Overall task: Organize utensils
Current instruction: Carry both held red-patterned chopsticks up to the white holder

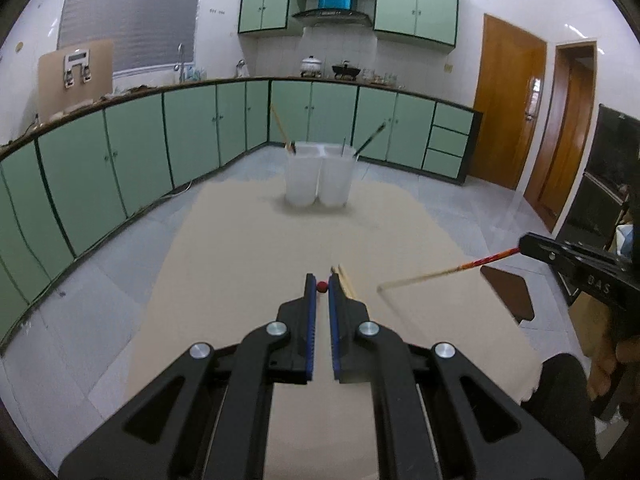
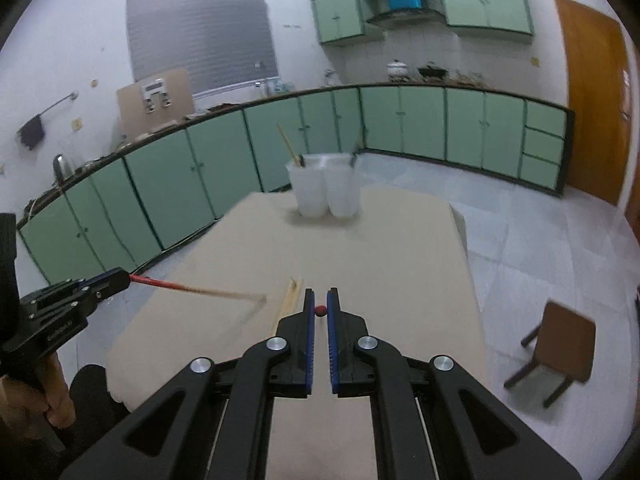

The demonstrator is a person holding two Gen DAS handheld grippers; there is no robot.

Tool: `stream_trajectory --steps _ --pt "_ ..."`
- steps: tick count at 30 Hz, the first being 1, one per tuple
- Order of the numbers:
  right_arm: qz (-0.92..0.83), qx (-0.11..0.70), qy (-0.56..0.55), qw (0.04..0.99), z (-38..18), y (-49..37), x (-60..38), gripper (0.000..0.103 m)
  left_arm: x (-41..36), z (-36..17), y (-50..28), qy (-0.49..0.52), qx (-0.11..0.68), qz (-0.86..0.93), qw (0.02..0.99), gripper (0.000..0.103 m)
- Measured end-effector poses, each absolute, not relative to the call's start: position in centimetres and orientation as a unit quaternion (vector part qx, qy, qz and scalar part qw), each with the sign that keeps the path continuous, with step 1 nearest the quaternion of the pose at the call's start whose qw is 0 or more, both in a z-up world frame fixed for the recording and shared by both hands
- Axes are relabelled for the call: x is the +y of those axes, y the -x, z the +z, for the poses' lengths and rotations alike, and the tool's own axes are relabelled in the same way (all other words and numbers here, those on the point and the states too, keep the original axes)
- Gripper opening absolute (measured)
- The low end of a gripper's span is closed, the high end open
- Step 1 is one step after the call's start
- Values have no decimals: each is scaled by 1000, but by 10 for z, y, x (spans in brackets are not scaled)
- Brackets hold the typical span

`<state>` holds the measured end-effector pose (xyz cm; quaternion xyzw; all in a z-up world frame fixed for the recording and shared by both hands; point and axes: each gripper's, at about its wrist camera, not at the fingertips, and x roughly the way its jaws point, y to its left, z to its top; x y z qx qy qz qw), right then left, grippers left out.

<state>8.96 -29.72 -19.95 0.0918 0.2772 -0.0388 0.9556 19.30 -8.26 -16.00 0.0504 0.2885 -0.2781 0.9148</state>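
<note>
A red-ended chopstick point(image 1: 321, 287) is clamped endwise in the left gripper point(image 1: 321, 292), another point(image 2: 319, 311) in the right gripper point(image 2: 319, 312). A spare pair point(image 2: 290, 294) is left on the cardboard-topped table point(image 2: 400, 248). Carrying is judged underway; next, each chopstick must be tipped into the translucent twin holder point(image 1: 320, 178) beyond.

Beige table point(image 2: 400, 248): two translucent holders point(image 2: 326, 192) at far end, loose chopsticks point(image 2: 290, 294) nearer.

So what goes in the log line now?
left hand-held gripper: shut on red-ended chopstick | right hand-held gripper: shut on red-ended chopstick
</note>
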Motion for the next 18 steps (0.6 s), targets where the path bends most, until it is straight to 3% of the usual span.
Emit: stream_trajectory --steps 18 --pt "23 332 -24 943 -144 -195 -296 6 -112 -111 -276 -71 336 -310 886 5"
